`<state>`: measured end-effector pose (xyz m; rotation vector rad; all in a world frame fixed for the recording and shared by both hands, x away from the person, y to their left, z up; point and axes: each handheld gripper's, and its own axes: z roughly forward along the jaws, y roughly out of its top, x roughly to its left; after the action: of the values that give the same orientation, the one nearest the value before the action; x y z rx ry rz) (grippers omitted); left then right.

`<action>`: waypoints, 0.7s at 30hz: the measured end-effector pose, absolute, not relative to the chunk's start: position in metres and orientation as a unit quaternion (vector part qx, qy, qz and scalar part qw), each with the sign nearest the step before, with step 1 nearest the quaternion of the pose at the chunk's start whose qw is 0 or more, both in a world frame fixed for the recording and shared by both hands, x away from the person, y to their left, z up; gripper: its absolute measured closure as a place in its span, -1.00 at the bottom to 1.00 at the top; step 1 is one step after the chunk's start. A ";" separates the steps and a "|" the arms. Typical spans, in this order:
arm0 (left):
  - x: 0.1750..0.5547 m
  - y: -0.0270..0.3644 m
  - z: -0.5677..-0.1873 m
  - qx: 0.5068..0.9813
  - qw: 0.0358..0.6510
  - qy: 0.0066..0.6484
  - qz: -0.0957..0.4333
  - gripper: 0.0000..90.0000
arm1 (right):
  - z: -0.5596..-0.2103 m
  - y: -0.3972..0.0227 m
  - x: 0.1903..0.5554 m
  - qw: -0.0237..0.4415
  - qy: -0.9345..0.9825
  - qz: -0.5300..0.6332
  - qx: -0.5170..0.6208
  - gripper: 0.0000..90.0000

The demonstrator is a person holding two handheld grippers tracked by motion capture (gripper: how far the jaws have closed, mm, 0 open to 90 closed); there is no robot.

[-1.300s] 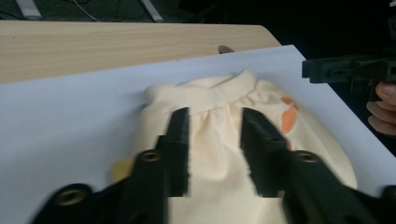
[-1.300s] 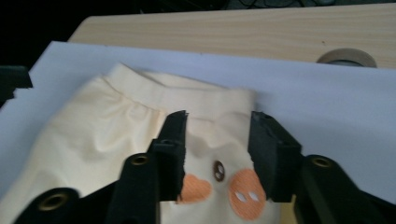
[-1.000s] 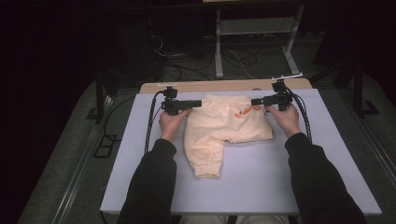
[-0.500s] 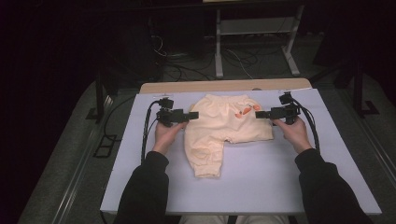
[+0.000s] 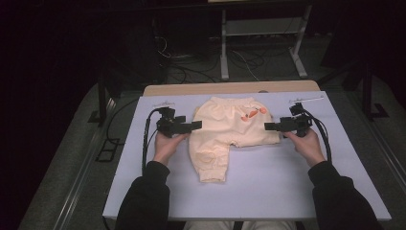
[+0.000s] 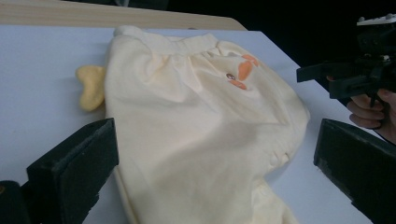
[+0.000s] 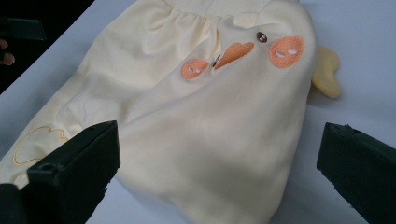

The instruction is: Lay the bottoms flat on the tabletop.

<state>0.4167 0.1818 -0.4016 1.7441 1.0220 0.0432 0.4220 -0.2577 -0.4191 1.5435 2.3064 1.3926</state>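
Pale yellow baby trousers (image 5: 230, 134) flat on the white table (image 5: 268, 191), between left tool (image 5: 194, 125) and right tool (image 5: 270, 126), jaws just opened wide (nothing between them), both beside the cloth.

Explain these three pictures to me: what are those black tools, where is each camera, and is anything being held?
A person sits at a white table with a black two-jaw gripper in each hand: the left gripper and the right gripper. The high view looks down from above. The other two come from cameras riding on the grippers, looking out between their own black jaws. Between the grippers lies a pair of pale yellow baby trousers with an orange duck face, one leg folded over. Both grippers' jaws have just been opening and stand apart on either side of the trousers, holding nothing.
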 end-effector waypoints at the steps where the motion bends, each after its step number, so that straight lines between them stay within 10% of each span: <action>1: 0.415 0.181 -0.401 0.732 0.531 0.427 0.019 -1.00 | -0.419 -0.258 0.421 0.018 0.742 0.449 0.498 -1.00; 21: 0.371 0.154 -0.412 0.764 0.520 0.382 0.001 -1.00 | -0.425 -0.266 0.395 0.018 0.733 0.452 0.508 -1.00</action>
<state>0.3711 0.1540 -0.4119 1.8321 0.9171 0.0021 0.3950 -0.2663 -0.4247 1.5787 2.2769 1.4037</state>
